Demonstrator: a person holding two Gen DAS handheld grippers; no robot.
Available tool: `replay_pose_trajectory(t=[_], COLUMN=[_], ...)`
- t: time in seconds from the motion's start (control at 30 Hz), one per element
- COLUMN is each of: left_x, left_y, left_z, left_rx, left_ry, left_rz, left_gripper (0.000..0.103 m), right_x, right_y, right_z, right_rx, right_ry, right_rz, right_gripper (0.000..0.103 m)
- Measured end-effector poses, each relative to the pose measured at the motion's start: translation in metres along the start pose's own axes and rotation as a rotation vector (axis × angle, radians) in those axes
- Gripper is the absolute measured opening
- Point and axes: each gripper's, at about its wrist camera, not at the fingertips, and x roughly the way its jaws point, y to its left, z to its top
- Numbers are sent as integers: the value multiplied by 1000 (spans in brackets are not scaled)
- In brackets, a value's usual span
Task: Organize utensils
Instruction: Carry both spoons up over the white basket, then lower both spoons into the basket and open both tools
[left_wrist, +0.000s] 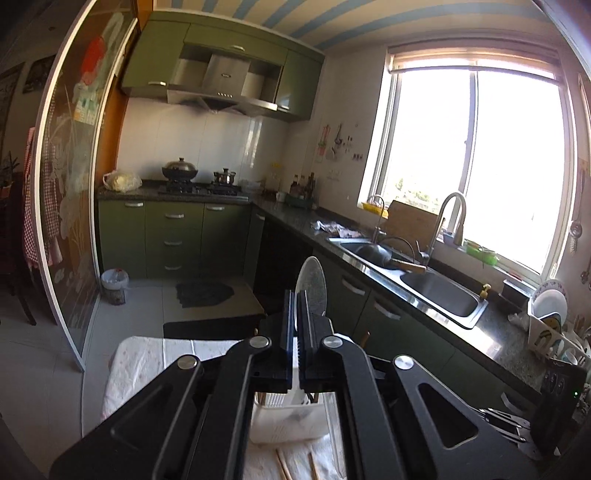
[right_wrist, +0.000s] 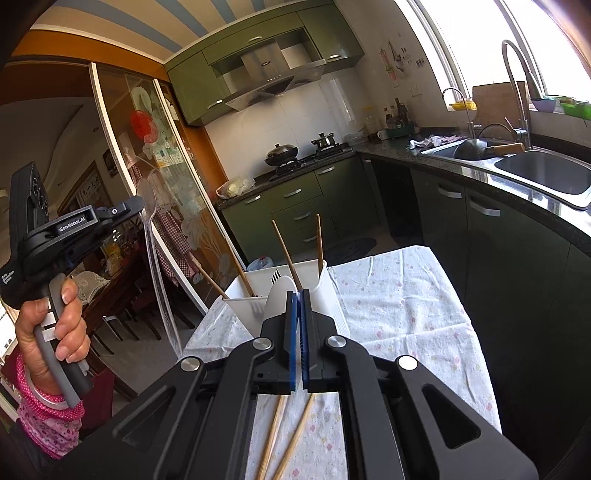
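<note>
My left gripper (left_wrist: 297, 295) is shut on a clear plastic spoon (left_wrist: 312, 286), whose bowl rises past the fingertips. The right wrist view shows that gripper (right_wrist: 137, 204) raised at the left, with the spoon (right_wrist: 147, 199) and its long handle hanging down. My right gripper (right_wrist: 297, 295) is shut, blue pads together, on a white spoon (right_wrist: 277, 297). That spoon's bowl stands just left of the fingertips and its handle is hidden. Below and ahead is a white utensil holder (right_wrist: 332, 291) with several chopsticks (right_wrist: 286, 251) and a fork in it. Two loose chopsticks (right_wrist: 273, 435) lie on the cloth.
The holder stands on a table with a flowered cloth (right_wrist: 399, 314). To the right run a dark counter and a steel sink (left_wrist: 439, 295), with a dish rack (left_wrist: 550, 314) beyond. A glass sliding door (right_wrist: 173, 192) is at the left. A hand (right_wrist: 55, 325) holds the left gripper.
</note>
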Motion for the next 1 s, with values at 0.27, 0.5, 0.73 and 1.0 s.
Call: replay_pose_trajectory(t=[0.27, 0.5, 0.73, 1.0], left_x=[34, 70, 87, 75], left_y=[-10, -9, -5, -2], left_z=[6, -18, -50, -71], left_rx=[64, 130, 174, 187], left_ry=[-211, -171, -75, -51], left_rz=[136, 200, 204, 197], left_gripper=[1, 1, 3, 44], right_x=[-6, -7, -2, 10], right_y=[10, 11, 16, 33], right_z=[15, 19, 24, 59], right_rx=[-28, -40, -51, -100], right_ry=[-50, -69, -78, -240], right_rz=[-30, -51, -64, -178], right_gripper=[3, 3, 3, 3])
